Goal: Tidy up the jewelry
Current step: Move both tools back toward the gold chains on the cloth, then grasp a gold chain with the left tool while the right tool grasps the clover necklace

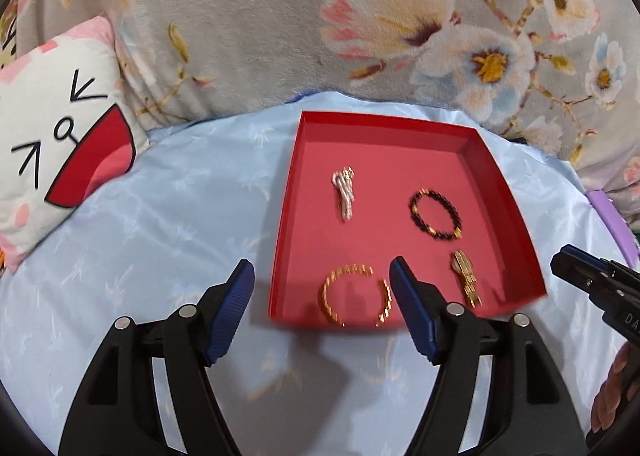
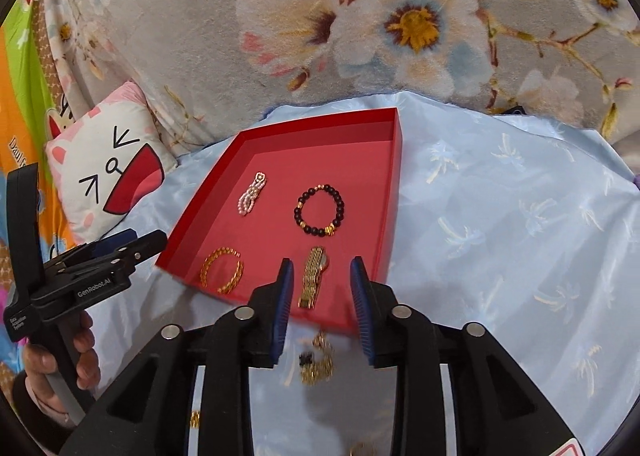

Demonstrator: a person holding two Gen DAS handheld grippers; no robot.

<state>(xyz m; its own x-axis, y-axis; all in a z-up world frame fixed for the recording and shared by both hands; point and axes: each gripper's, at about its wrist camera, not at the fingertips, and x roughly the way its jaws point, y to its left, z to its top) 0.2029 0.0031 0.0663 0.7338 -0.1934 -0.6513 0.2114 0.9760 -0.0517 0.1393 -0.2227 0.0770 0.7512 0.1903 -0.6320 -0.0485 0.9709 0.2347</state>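
- The red tray (image 2: 224, 168) lies on the pale blue satin cloth (image 2: 500, 216), and four pieces already sit inside it: a pearl piece (image 2: 252, 194) at the far left, a dark bead bracelet (image 2: 319, 209) at the far right, a gold chain bracelet (image 2: 222, 270) at the near left, and a gold watch (image 2: 314, 276) at the near right.
- More jewelry is not yet in the tray: a small gold and dark tangle (image 2: 318, 362) lies on the cloth just near of the tray's near edge, and further gold bits (image 2: 195, 418) show nearer, partly hidden.
- The right gripper (image 2: 320, 296) hovers over the near rim, fingers moderately apart and empty; the tangle lies below and between them.
- The left gripper (image 1: 322, 296) hangs at the near left corner, fingers wide and holding nothing.
- By my reading, the step in hand is fetching the next loose piece.
- The next move likely calls for lowering the right fingers onto the tangle and closing low so the fine chain does not slip out.
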